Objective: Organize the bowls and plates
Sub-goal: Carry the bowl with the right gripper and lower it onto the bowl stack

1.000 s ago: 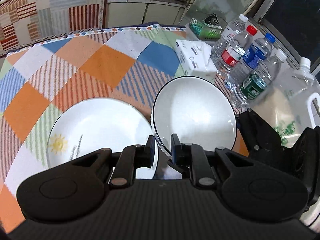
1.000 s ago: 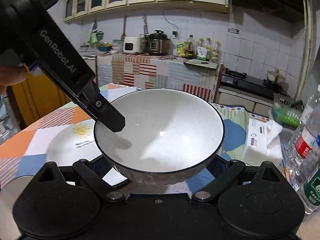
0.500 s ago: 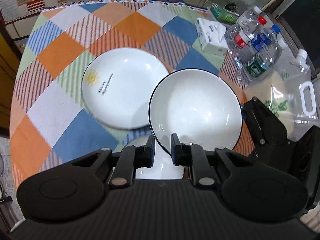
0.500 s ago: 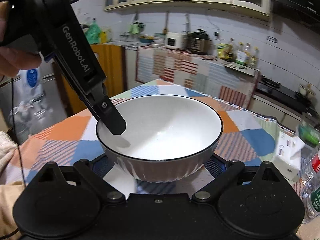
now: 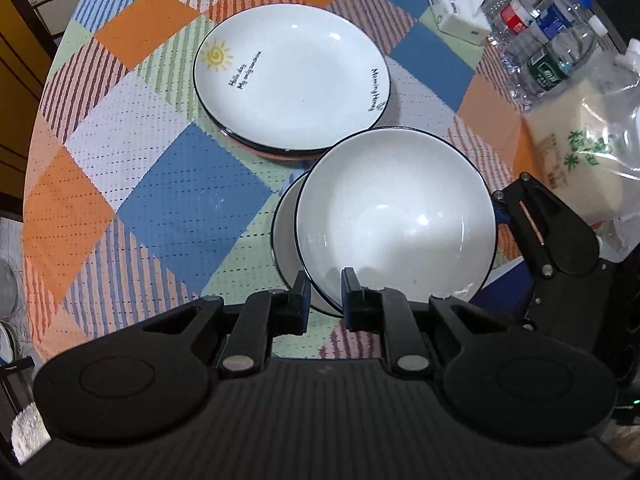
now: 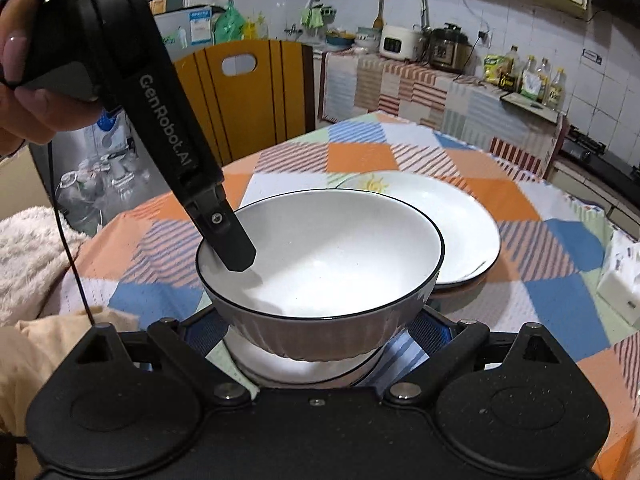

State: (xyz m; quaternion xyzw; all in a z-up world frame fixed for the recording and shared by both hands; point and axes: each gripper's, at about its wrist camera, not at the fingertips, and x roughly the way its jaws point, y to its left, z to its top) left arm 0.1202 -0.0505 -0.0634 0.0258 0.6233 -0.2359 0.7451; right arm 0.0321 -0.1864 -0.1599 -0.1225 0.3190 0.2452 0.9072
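Left gripper [image 5: 324, 294], bottom centre of its own view, is pinched nearly closed on the rim of the held bowl [image 5: 394, 216], one finger inside, one outside. Right gripper [image 6: 320, 334], bottom centre of its view, has its jaws spread wide around that bowl's ribbed outer wall; contact of the pads is hidden, so whether it grips or just cradles I can't tell.

Largest to smallest:
- Checked tablecloth [image 5: 192, 200] fills most of the left view.
- Plate stack [image 5: 292, 80], upper centre, sun-print plate on top, darker rims under it.
- Held bowl, centre right, off the cloth, slightly tilted.
- Second bowl [image 5: 286, 236] directly under it on the cloth, peeking out to the left.
- Water bottles [image 5: 548, 40] and tissue pack [image 5: 456, 4], upper right, well apart.

Step, as a judgement: nesting the carried bowl into the lower one; plates look already stacked. Next move calls for centring over the lower bowl, levelling, lowering until seated, then releasing both grippers. Risk: rim clipping rim while off-centre.
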